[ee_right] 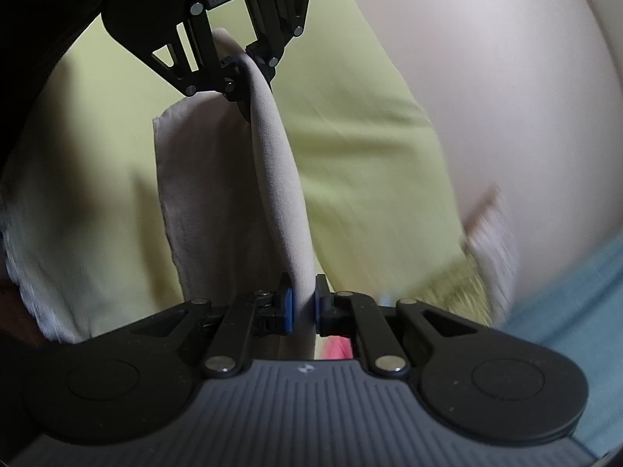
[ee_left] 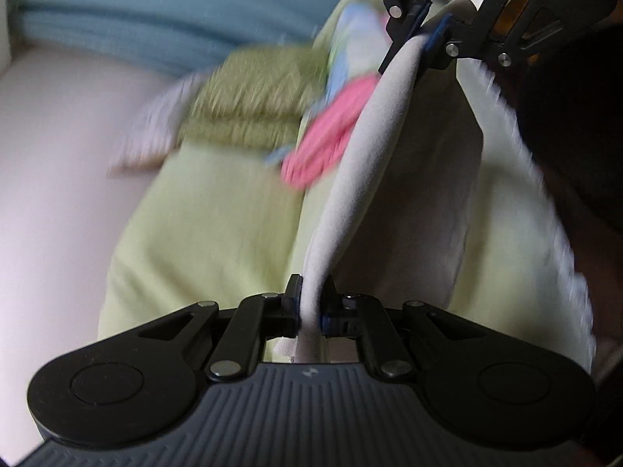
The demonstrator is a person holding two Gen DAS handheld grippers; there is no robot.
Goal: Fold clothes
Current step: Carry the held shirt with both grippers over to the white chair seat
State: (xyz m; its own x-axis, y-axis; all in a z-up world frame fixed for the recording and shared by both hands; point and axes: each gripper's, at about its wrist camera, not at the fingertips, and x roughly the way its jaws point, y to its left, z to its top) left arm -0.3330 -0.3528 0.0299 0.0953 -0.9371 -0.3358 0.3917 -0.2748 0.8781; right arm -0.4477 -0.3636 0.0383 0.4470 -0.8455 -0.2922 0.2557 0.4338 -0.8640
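The cloth, pale grey and suede-like, is held in the air by its top edge, stretched between the two grippers, with the rest hanging below over the green sheet. The left gripper is clamped on one end of the edge; the right gripper is clamped on the other end, pads pressed onto the fabric. Each tool faces the other across the span.

Step in hand, as judged: hold the cloth spread before laying or folding it. To do this well:
- Keep both grips closed; a thin edge may slip if either loosens
- Keep the edge level and lightly taut, without twist
- Lower over bare sheet, away from the pink item and the olive folded pile beyond

The blue fabric lies further back; the views are blurred
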